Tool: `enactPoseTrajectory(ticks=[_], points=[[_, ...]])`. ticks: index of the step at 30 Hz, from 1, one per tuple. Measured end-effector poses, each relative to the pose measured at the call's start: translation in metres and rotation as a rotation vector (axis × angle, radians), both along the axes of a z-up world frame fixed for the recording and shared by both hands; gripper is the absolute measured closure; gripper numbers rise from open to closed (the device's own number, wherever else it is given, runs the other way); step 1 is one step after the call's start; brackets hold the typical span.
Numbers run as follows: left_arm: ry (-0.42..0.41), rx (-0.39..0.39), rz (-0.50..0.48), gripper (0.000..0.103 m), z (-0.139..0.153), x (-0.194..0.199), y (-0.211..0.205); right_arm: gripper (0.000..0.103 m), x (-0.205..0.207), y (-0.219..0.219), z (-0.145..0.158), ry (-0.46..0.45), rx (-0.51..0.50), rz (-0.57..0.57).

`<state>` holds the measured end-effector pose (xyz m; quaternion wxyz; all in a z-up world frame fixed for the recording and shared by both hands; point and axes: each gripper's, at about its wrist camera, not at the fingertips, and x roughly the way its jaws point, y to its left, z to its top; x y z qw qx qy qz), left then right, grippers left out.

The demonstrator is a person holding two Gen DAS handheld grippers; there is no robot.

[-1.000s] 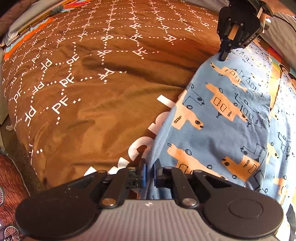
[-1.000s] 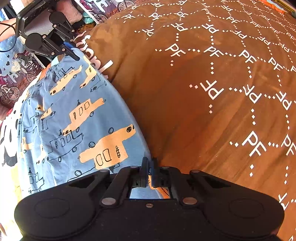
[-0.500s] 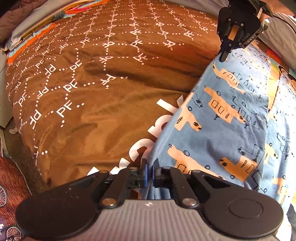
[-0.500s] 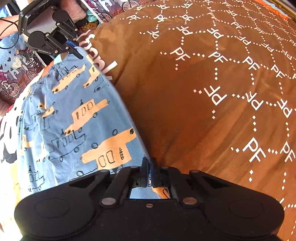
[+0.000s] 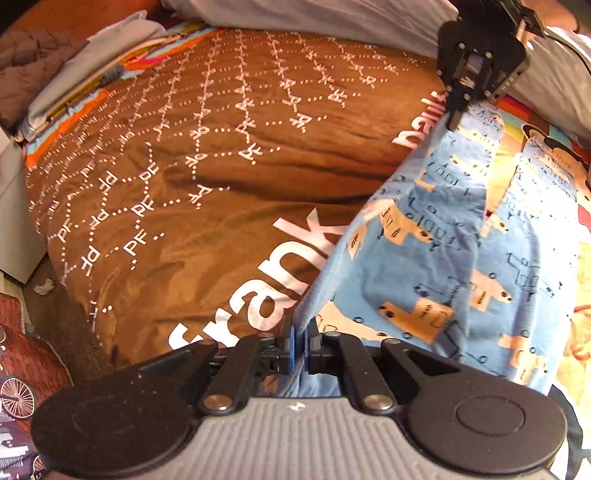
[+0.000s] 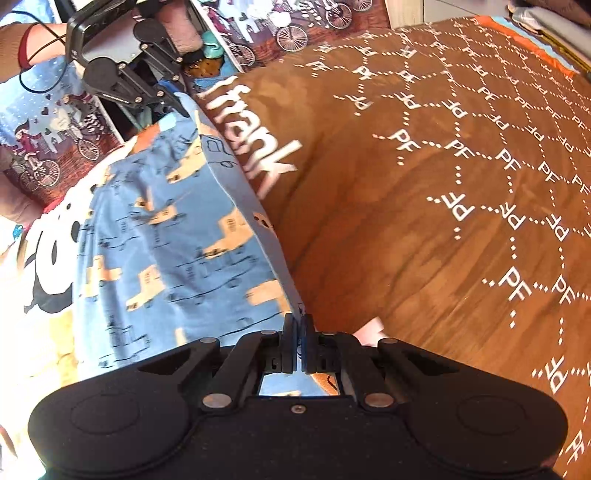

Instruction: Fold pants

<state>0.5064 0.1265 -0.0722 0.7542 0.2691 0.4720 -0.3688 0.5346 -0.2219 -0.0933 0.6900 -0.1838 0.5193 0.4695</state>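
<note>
Left gripper point(image 5: 299, 345): jaws pinched together on one edge of the pants point(image 5: 461, 266), the blue fabric rising straight out from between the blue-lined pads. Right gripper point(image 6: 298, 341): jaws likewise clamped onto the same edge of the garment further along, cloth visible in the narrow slot between its fingers. Count of grippers: two, both gripping; each also appears at the far end of the held edge in the other's view. Count of garments: one pair of pants, light blue with an orange vehicle print and thin dark line drawings. The held edge runs taut between the two grippers and is raised off the bedding, with the rest of the pants hanging and draping away on the side towards the pale cartoon-printed sheet point(image 5: 532, 140) (its figures are too washed out by glare to identify). Beneath and beside the pants lies one brown duvet point(image 5: 192, 229), printed with dotted white lines, repeated "PF" marks and large white lettering, part of it reading "rank". An orange-and-blue border strip point(image 5: 74, 114) edges the duvet on its far side. One grey folded item point(image 5: 85, 74) rests past that strip. In the right wrist view, bicycle-print fabric point(image 6: 280, 29) shows past the duvet's end.
</note>
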Motion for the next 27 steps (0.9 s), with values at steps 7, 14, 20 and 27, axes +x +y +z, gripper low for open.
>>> enactPoseTrajectory(ticks=[7, 14, 20, 27], points=[[-0.043, -0.008, -0.009, 0.098, 0.023, -0.042, 0.000, 0.102, -0.051, 0.003, 0.019, -0.012, 0.017, 0.009], [-0.064, -0.002, -0.020, 0.099, 0.034, -0.085, 0.004, 0.102, -0.097, 0.004, 0.027, -0.004, 0.026, 0.002], [-0.072, 0.038, -0.025, 0.101, 0.029, -0.120, 0.008, 0.102, -0.136, 0.009, 0.025, 0.006, 0.025, 0.013], [-0.083, 0.072, -0.022, 0.101, 0.018, -0.154, 0.011, 0.102, -0.171, 0.016, 0.018, 0.026, 0.028, 0.016]])
